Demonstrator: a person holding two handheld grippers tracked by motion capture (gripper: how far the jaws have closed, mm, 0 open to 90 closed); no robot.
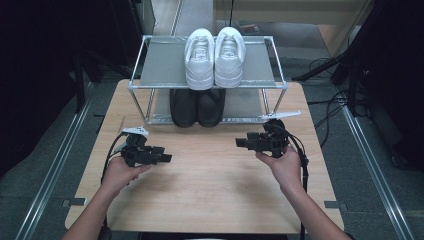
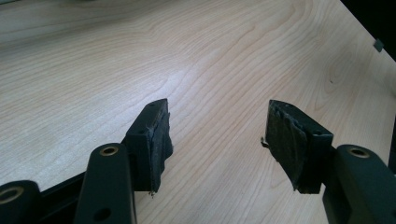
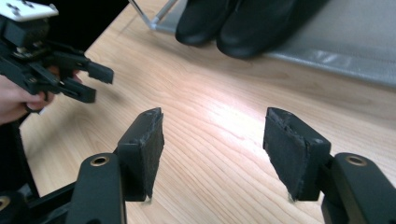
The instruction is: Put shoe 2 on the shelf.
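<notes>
A metal two-tier shoe rack (image 1: 135, 86) stands at the far side of the wooden table (image 1: 210, 185). A pair of white sneakers (image 1: 215, 57) sits on its top shelf, toes toward me. Below them a pair of black shoes (image 1: 196, 107) (image 3: 243, 23) rests on the lower shelf. My left gripper (image 1: 167, 158) (image 2: 217, 140) is held open above the table's left part, pointing right, with bare wood between its pads. My right gripper (image 1: 239, 143) (image 3: 212, 149) is held open at the right, pointing left toward the other one (image 3: 95, 81), nothing between its pads.
Light wood spreads between the two grippers and toward the near edge. Cables (image 1: 330, 107) lie on the grey floor at the right. Metal floor rails (image 1: 372, 165) run along both sides of the table.
</notes>
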